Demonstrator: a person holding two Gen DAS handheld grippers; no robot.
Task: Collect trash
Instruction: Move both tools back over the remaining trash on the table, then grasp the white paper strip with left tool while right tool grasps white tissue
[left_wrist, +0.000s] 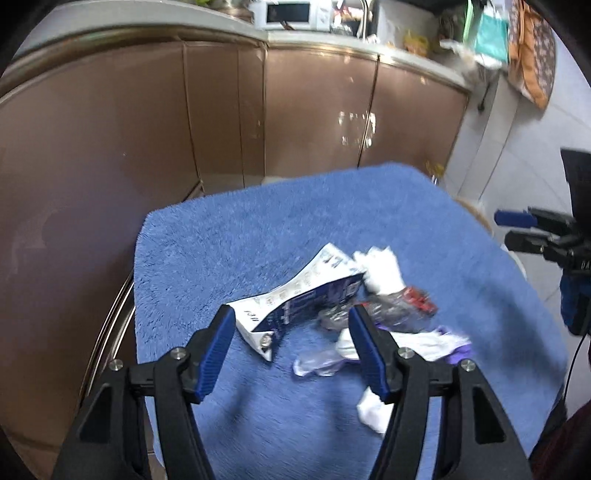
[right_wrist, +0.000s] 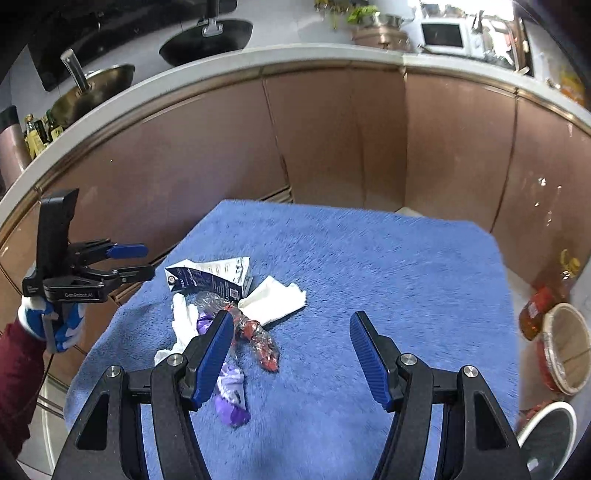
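Observation:
A pile of trash lies on a blue towel (left_wrist: 258, 236) (right_wrist: 388, 266): a flattened blue and white carton (left_wrist: 295, 299) (right_wrist: 210, 275), a crumpled white tissue (left_wrist: 382, 273) (right_wrist: 277, 299), a clear wrapper with red print (left_wrist: 402, 302) (right_wrist: 258, 336), a purple wrapper (left_wrist: 454, 347) (right_wrist: 231, 402) and white scraps (left_wrist: 371, 410) (right_wrist: 183, 317). My left gripper (left_wrist: 291, 317) is open just above the carton's near end. It also shows at the left of the right wrist view (right_wrist: 142, 260). My right gripper (right_wrist: 291, 321) is open and empty over the towel, right of the pile. It shows at the right edge of the left wrist view (left_wrist: 508, 229).
Brown kitchen cabinets (right_wrist: 332, 140) under a white counter stand behind the towel. On the floor at the right are an oil bottle (right_wrist: 543, 306), a round wooden basket (right_wrist: 569, 350) and a white-rimmed bin (right_wrist: 546, 435). A microwave (left_wrist: 291, 13) sits on the counter.

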